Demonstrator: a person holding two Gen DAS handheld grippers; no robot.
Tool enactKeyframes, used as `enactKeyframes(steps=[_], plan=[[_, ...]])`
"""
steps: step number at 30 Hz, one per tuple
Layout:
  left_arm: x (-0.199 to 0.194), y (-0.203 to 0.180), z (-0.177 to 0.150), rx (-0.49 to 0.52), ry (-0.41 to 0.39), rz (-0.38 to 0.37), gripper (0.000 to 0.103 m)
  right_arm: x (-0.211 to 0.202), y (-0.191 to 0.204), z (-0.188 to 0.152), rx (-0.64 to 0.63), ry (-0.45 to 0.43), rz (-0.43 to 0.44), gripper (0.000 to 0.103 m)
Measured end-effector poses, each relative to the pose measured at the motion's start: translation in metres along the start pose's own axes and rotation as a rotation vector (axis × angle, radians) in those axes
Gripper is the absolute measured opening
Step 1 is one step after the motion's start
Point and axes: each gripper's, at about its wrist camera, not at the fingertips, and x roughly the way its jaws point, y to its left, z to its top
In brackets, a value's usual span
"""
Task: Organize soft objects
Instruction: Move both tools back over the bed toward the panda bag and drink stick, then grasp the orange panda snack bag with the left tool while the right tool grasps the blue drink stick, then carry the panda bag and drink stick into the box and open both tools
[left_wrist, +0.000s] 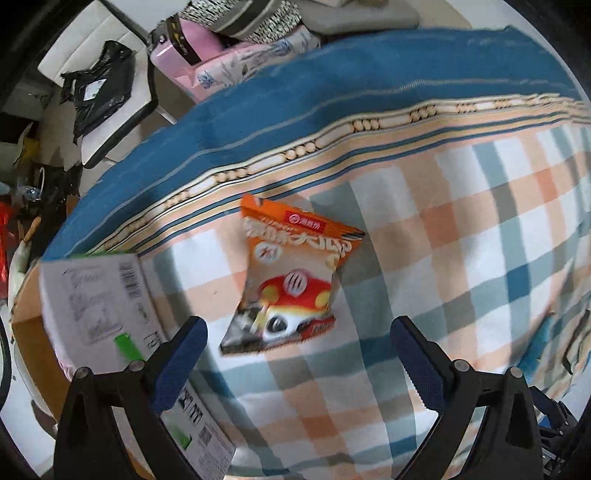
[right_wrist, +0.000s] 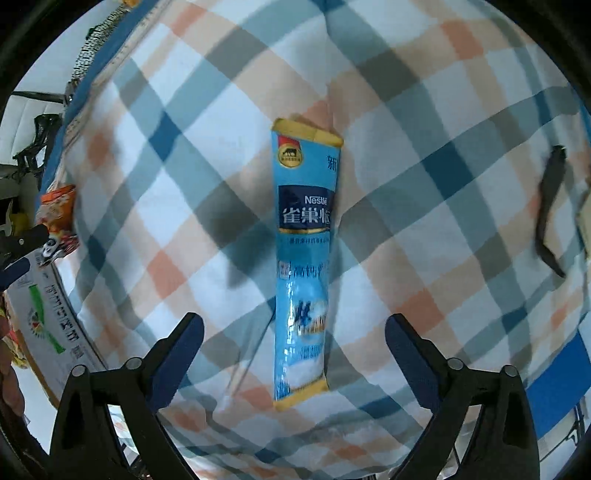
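Right now your left gripper (left_wrist: 297, 354) hangs with its fingers spread wide and nothing between them, above the orange snack packet (left_wrist: 291, 277) lying flat on the checked blanket (left_wrist: 461, 221), a cardboard box (left_wrist: 99, 295) just to its left. Your right gripper (right_wrist: 295, 350) is likewise released, fingers either side of the lower end of the blue Nestlé sachet (right_wrist: 304, 258), apart from it.

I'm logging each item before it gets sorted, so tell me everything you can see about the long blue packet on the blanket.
The blue packet is a long, narrow, glossy sachet with yellow sealed ends, a dark blue Nestle band and a red-and-gold badge near the far end. It looks sealed and plump, lying flat on the checked blanket, lengthwise between the right gripper's open jaws, which are not touching it.
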Motion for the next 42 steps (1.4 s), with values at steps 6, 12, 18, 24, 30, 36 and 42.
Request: enactKeyframes(steps=[6, 12, 18, 24, 30, 36, 42], plan=[[0.023, -0.011, 0.015, 0.02, 0.031, 0.037, 0.102, 0.018, 0.001, 0.007, 0.002, 0.046, -0.004, 0.07], [0.035, -0.022, 0.021, 0.049, 0.047, 0.041, 0.076, 0.028, 0.008, 0.002, -0.008, 0.054, -0.033, 0.058], [0.036, -0.025, 0.018, 0.057, 0.041, 0.004, 0.044, 0.032, 0.019, -0.005, -0.019, 0.05, -0.069, 0.047], [0.028, -0.028, 0.013, 0.062, 0.011, 0.012, 0.038, 0.033, 0.031, -0.014, -0.028, 0.044, -0.093, 0.031], [0.018, -0.026, 0.002, 0.039, -0.006, -0.017, 0.037, 0.029, 0.045, -0.025, -0.037, 0.03, -0.103, 0.022], [-0.002, -0.026, -0.013, 0.04, -0.044, -0.051, 0.037, 0.013, 0.05, -0.043, -0.046, 0.004, -0.088, 0.019], [-0.035, -0.031, -0.036, 0.044, -0.098, -0.099, 0.037, -0.01, 0.067, -0.065, -0.074, -0.037, -0.057, 0.017]])
